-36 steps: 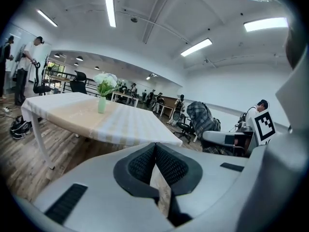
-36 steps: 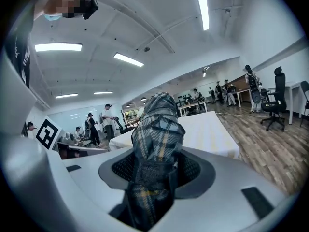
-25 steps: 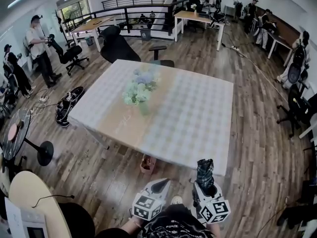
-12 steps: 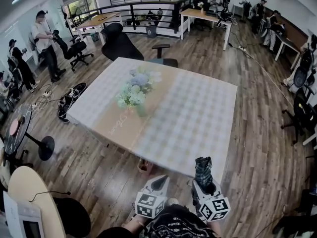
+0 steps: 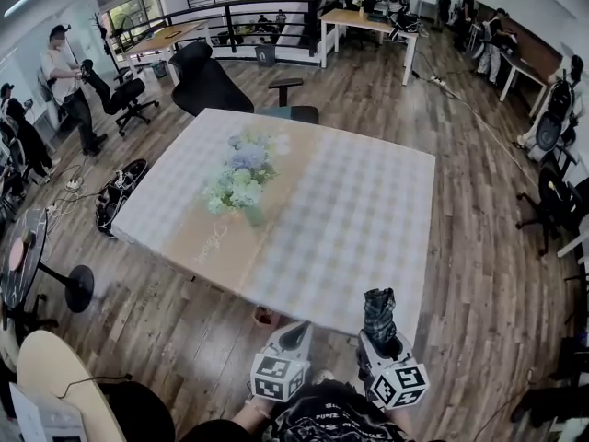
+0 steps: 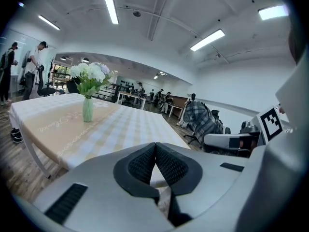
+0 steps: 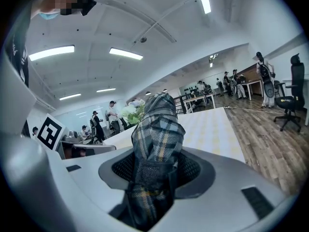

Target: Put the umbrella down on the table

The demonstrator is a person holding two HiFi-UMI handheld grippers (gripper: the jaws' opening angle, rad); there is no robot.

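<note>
A folded dark plaid umbrella [image 5: 378,309] stands out of my right gripper [image 5: 377,341], whose jaws are shut on it just short of the table's near edge. In the right gripper view the umbrella [image 7: 157,138] fills the gap between the pads of the right gripper [image 7: 154,170]. My left gripper [image 5: 294,333] hangs beside it on the left, shut, its pads touching with nothing between them [image 6: 155,151]. From the left gripper view the umbrella [image 6: 200,122] shows off to the right. The checked table [image 5: 359,219] lies ahead of both grippers.
A green vase of pale flowers [image 5: 241,180] stands left of the table's middle on a beige runner [image 5: 221,238]. A black office chair [image 5: 210,79] is at the far side. People, desks and chairs line the room's edges. A round stand [image 5: 75,288] sits left.
The table has drawn nearer in the head view. Both grippers have come closer to its near edge, with the umbrella still held in the right one.
</note>
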